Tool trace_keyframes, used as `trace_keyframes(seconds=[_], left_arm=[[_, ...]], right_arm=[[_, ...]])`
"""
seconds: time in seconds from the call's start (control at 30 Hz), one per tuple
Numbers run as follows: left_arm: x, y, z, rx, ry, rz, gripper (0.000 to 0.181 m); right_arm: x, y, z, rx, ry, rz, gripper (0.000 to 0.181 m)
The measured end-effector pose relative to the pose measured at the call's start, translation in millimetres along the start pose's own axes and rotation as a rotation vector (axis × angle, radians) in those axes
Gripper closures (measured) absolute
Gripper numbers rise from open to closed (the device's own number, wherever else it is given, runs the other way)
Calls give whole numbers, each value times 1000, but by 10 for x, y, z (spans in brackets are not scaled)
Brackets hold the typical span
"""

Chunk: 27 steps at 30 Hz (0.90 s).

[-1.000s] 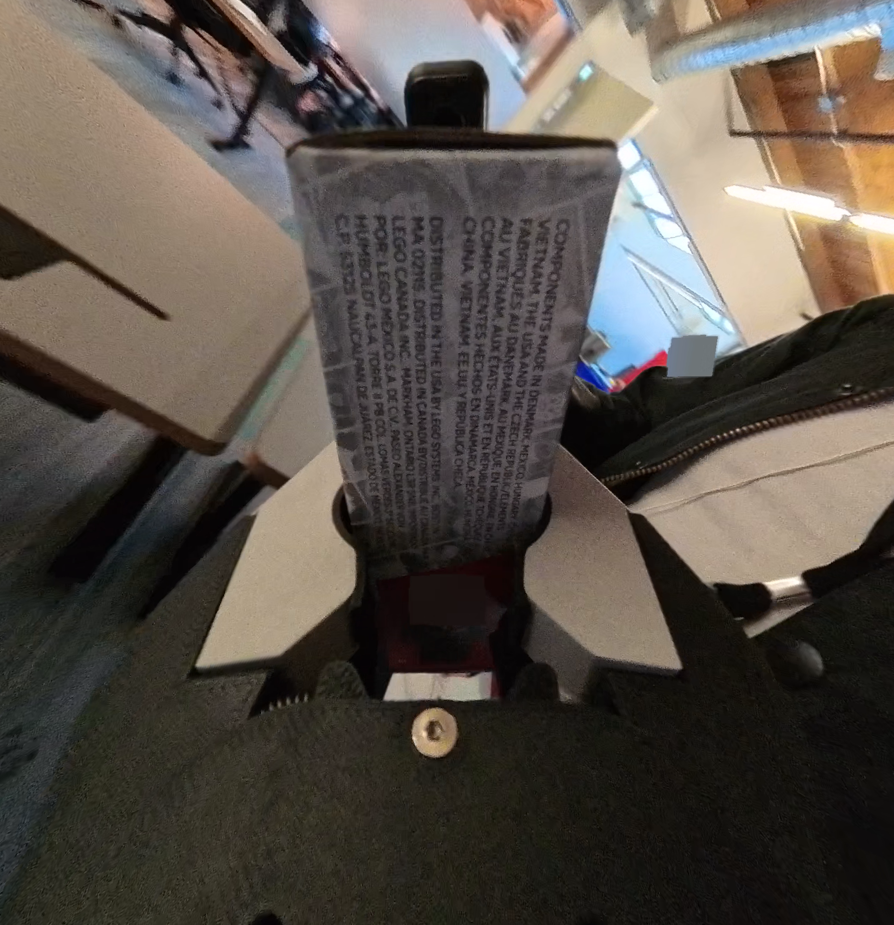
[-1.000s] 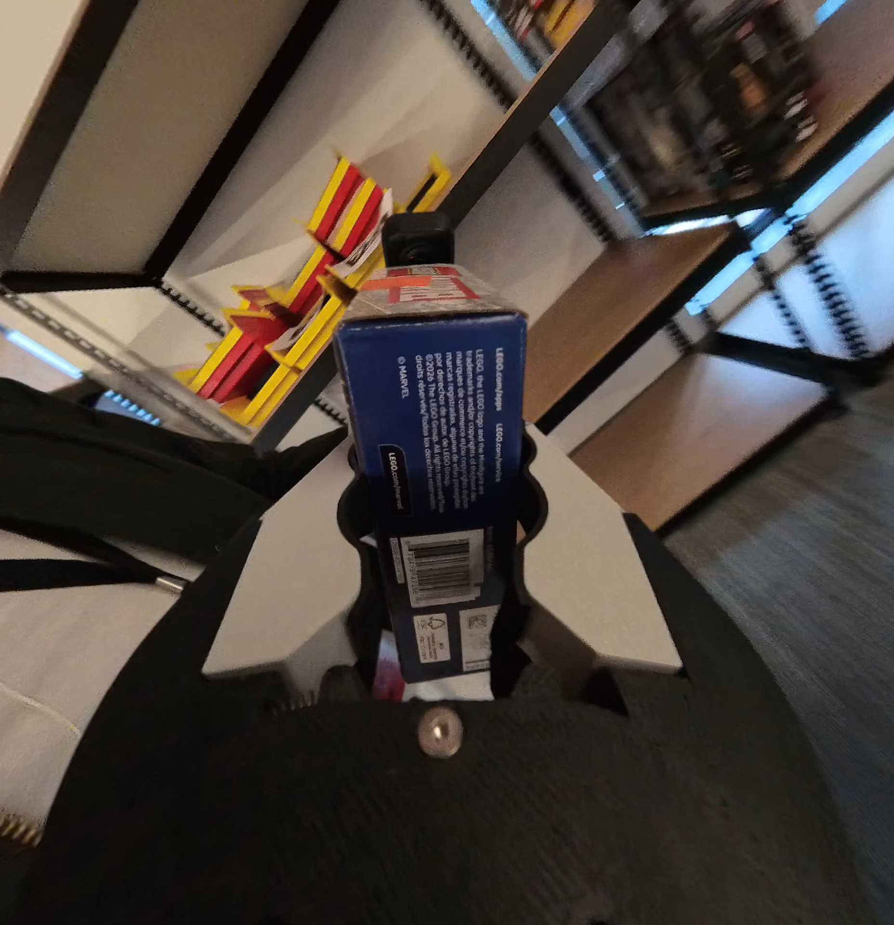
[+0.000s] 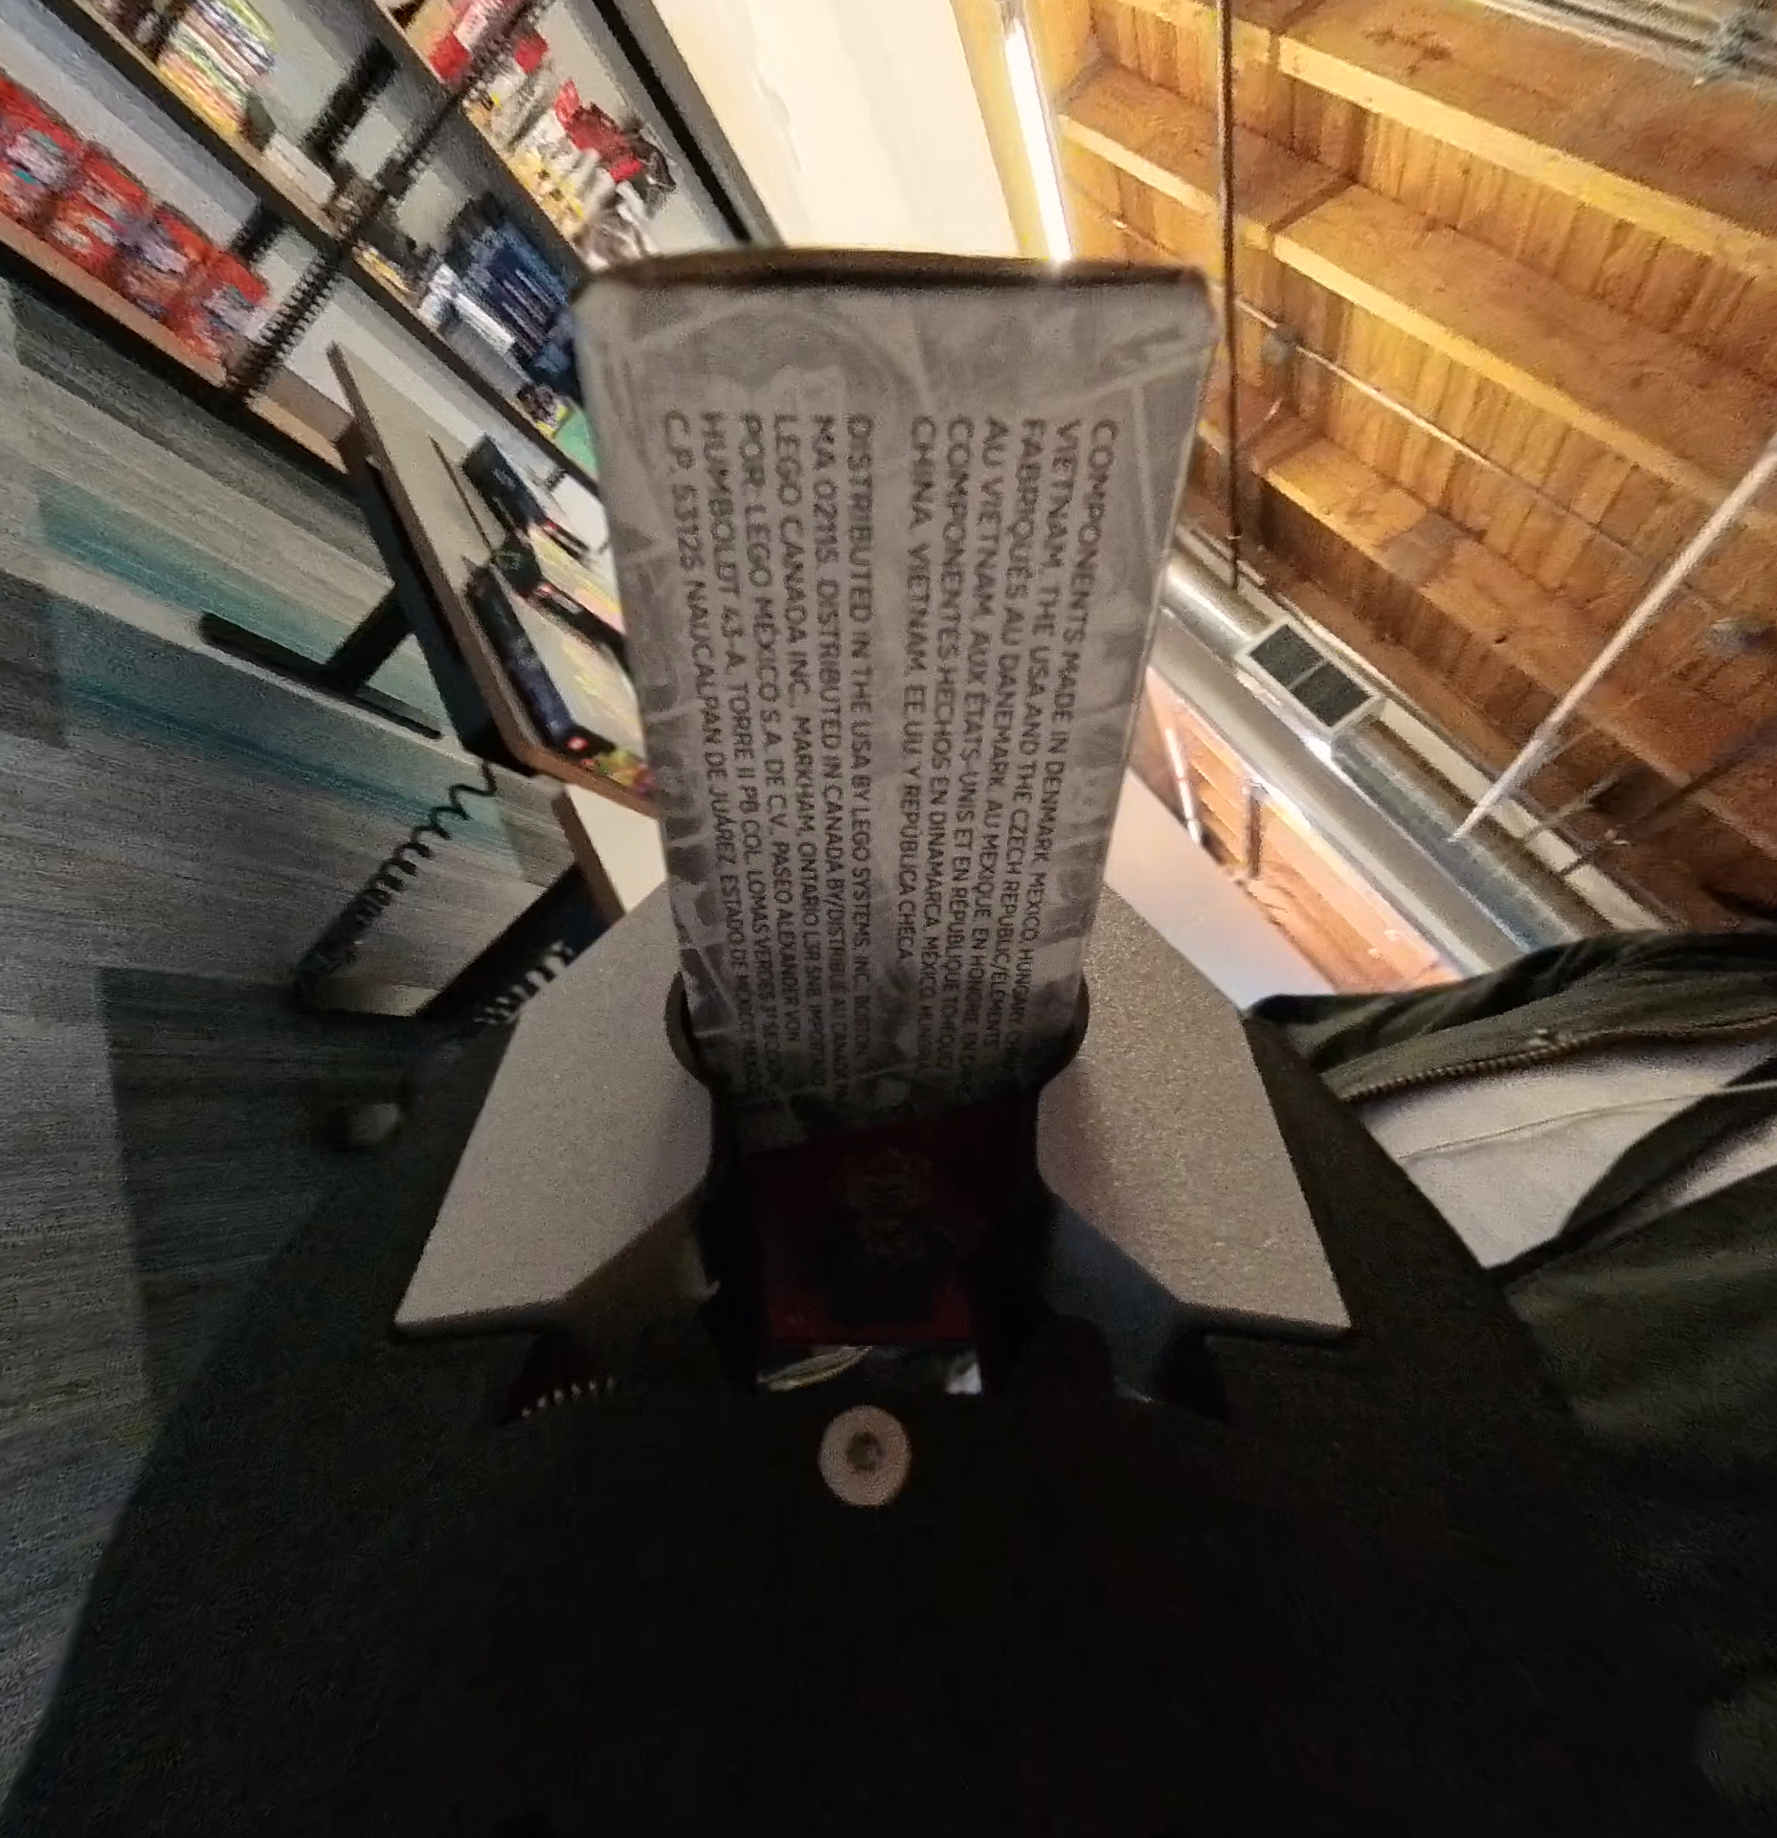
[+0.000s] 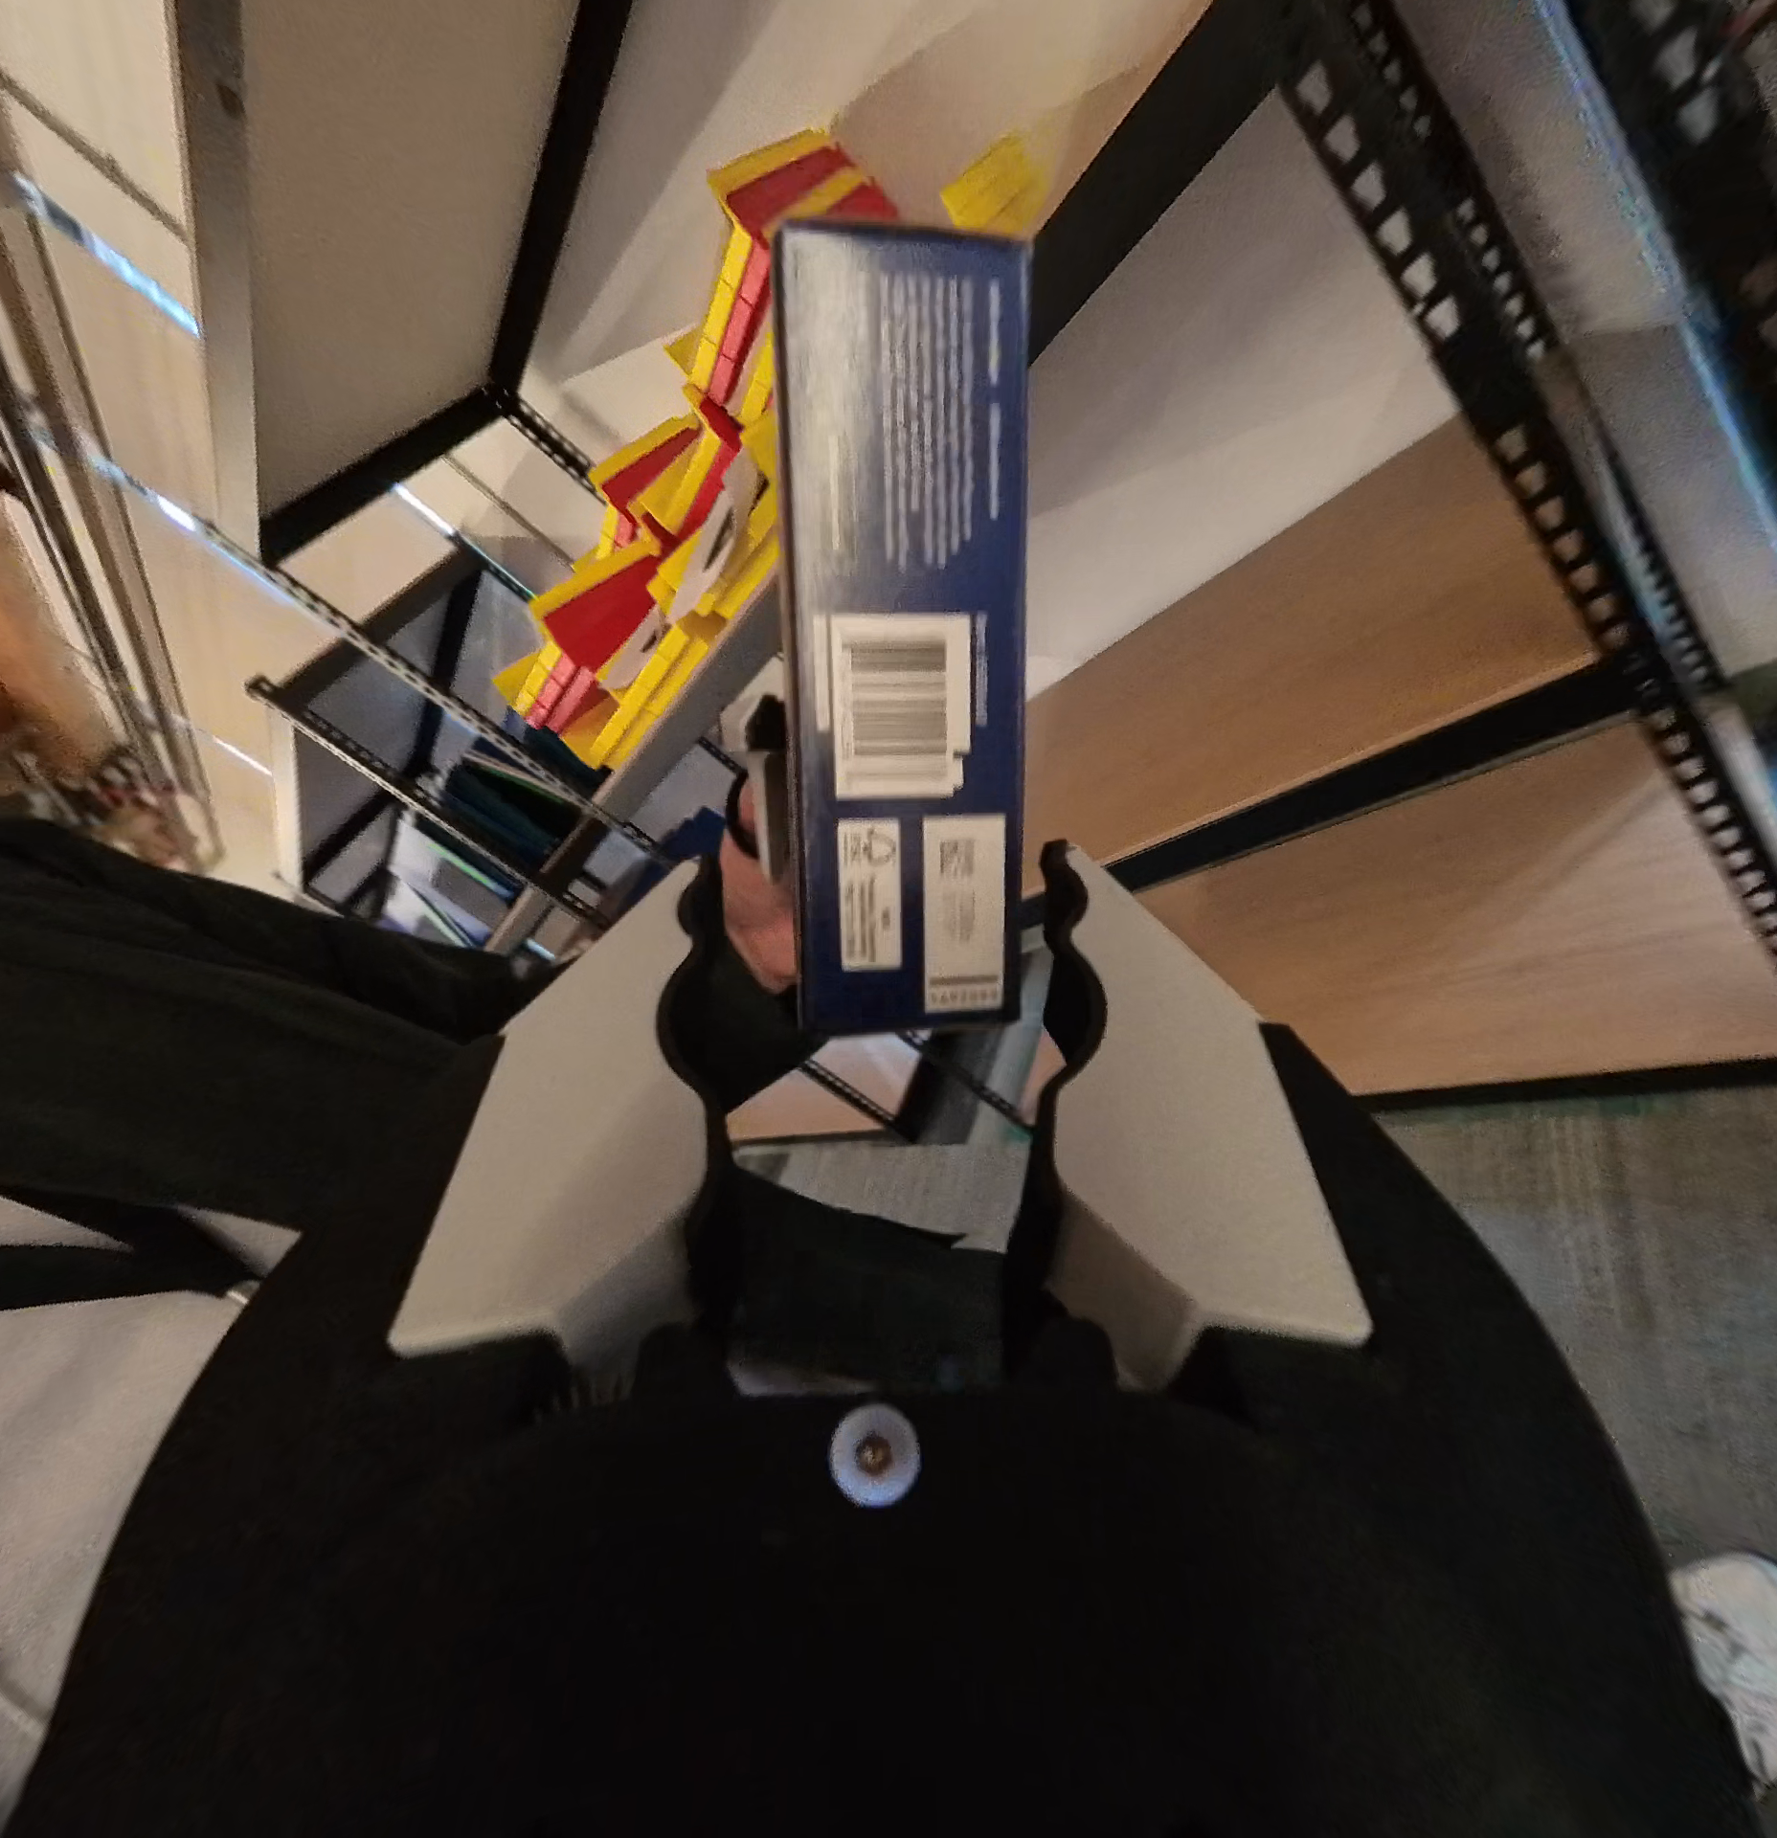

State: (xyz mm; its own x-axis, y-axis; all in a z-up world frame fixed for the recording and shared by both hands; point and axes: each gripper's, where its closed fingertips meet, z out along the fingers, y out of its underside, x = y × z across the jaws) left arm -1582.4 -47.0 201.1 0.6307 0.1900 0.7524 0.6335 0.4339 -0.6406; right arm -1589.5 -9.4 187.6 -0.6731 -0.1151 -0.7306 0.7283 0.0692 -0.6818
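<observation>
A: While the left tool [image 3: 880, 995] clamps one end of the cardboard box [image 3: 894, 597], grey printed face towards its camera, the box juts straight out along the fingers, up in the air.

B: And the right tool [image 4: 880, 875] is spread wide, gripping nothing. The box's blue barcode end sits just between its fingertips, with a clear gap on the left and a thin one on the right, as far as I can tell.

A: From that side you see the left tool [image 4: 765, 776] pinching the box on its far broad face, a hand [image 4: 755, 925] behind it. Yellow and red boxes [image 4: 646, 617] are stacked on the shelf [image 4: 1412, 617] beyond.

B: How does it handle, do you think?

A: Light, I'd judge, one tool carries it level. It's stiff along the edges, and the broad faces probably dent if squeezed hard. The print looks smooth, so maybe a bit slippery.

B: So the best hold?

A: Across the narrow thickness, near an end, where the corners brace it.
</observation>
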Motion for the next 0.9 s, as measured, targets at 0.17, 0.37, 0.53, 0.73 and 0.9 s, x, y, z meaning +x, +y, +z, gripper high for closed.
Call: trace_keyframes(seconds=[0.17, 0.37, 0.53, 0.73, 0.9], left_arm=[[-640, -519, 116, -32, -170, 305, 123], [-994, -1116, 502, -107, -1, 495, 124], [-1502, -1537, 779, -128, 2, 455, 124], [-2175, -1863, 1224, -98, -70, 384, 123], [-2504, -2143, 1714, -34, -96, 343, 123]], right_arm=[[640, -888, 91, 13, 31, -269, 116], [1041, -1791, 222, -161, -1, -427, 90], [1381, -2262, 291, -302, -37, -354, 95], [2141, -2640, 79, -536, -4, -347, 131], [2513, -2946, -120, -690, -166, -279, 119]])
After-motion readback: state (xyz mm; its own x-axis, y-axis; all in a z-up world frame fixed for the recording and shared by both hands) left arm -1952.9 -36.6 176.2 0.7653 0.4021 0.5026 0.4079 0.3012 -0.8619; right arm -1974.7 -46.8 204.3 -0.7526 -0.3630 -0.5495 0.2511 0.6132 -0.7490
